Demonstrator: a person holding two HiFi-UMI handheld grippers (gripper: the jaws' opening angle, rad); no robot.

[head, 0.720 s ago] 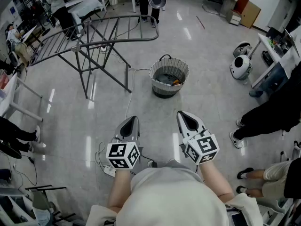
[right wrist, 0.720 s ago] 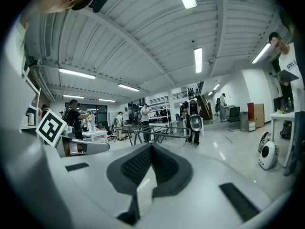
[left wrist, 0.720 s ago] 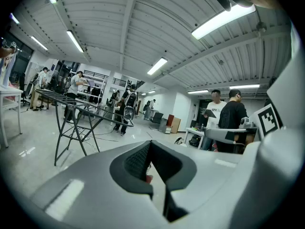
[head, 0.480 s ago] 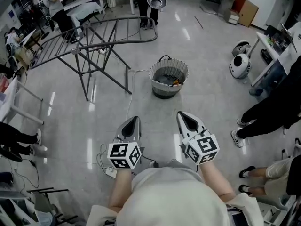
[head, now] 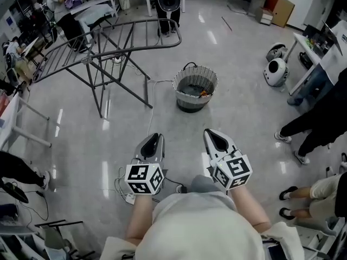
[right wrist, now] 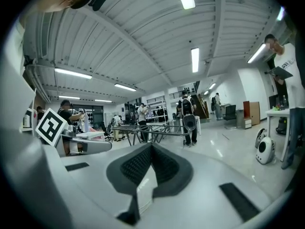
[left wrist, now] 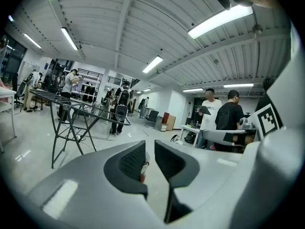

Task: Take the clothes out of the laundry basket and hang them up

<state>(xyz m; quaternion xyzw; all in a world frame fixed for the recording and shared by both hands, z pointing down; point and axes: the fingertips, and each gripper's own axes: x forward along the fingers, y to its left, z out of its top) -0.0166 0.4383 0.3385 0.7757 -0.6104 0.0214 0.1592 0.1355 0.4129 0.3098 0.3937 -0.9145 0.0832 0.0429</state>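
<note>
1. The drying rack (head: 108,53) stands on the floor at the far left, well apart from the basket. Its top looks tilted rather than level, so a carelessly draped garment could slide off, and a hard pull on a rail could rock the frame.
2. The laundry basket (head: 212,79) sits on open floor straight ahead, well apart from both grippers. It looks light, so a sideways tug on cloth may tip or drag it.
3. The clothes (head: 193,91) lie low inside the basket as a dark heap with an orange bit. A pinch may catch several pieces at once, or only a thin fold that slips.
4. A white cable (head: 147,104) runs over the floor between the person and the basket, and a foot could catch on it.
5. The left gripper (head: 153,138) has its fingers narrowly spread with nothing between them. The right gripper (head: 217,136) has its fingers pressed together and empty. Neither is wide enough to take cloth, so reaching in like this would only shove the heap.
</note>
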